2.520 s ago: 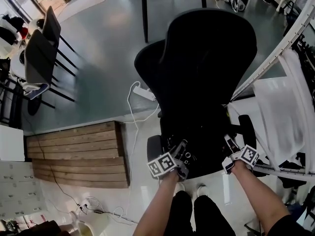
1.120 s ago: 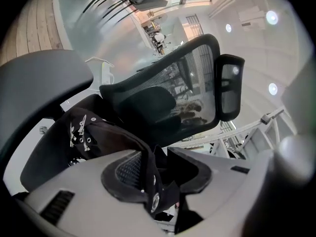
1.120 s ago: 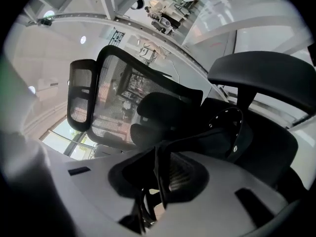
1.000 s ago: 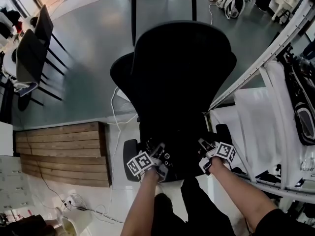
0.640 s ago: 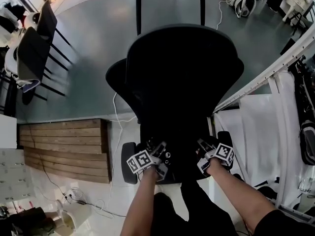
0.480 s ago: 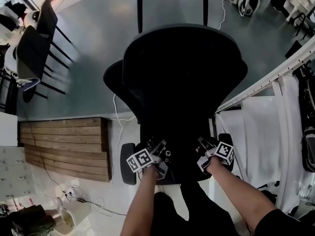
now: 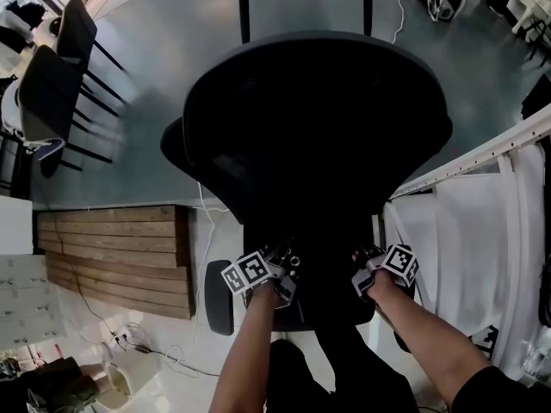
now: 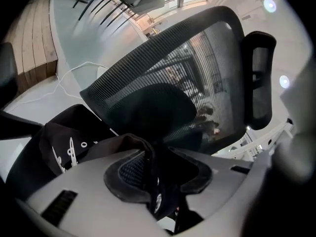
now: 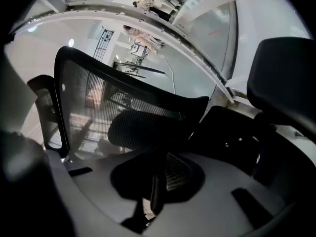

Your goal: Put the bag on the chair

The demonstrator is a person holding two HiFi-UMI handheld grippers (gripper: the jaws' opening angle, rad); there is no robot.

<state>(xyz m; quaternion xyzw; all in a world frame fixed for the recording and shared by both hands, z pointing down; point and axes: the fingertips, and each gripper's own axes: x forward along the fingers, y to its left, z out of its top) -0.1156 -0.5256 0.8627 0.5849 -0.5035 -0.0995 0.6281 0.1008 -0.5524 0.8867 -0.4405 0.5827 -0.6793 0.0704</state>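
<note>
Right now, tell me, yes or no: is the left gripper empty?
No: in the left gripper view, a fold of the black bag sits pinched between the pads of the left gripper.

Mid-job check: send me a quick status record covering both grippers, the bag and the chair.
left gripper: shut on bag fabric; has just been closing further
right gripper: shut on a thin fold of the bag; has just been closing further
bag: black with white print, gripped on both sides
chair: black, mesh back, directly ahead of both grippers
placement: cannot tell whether the bag rests on the chair
</note>
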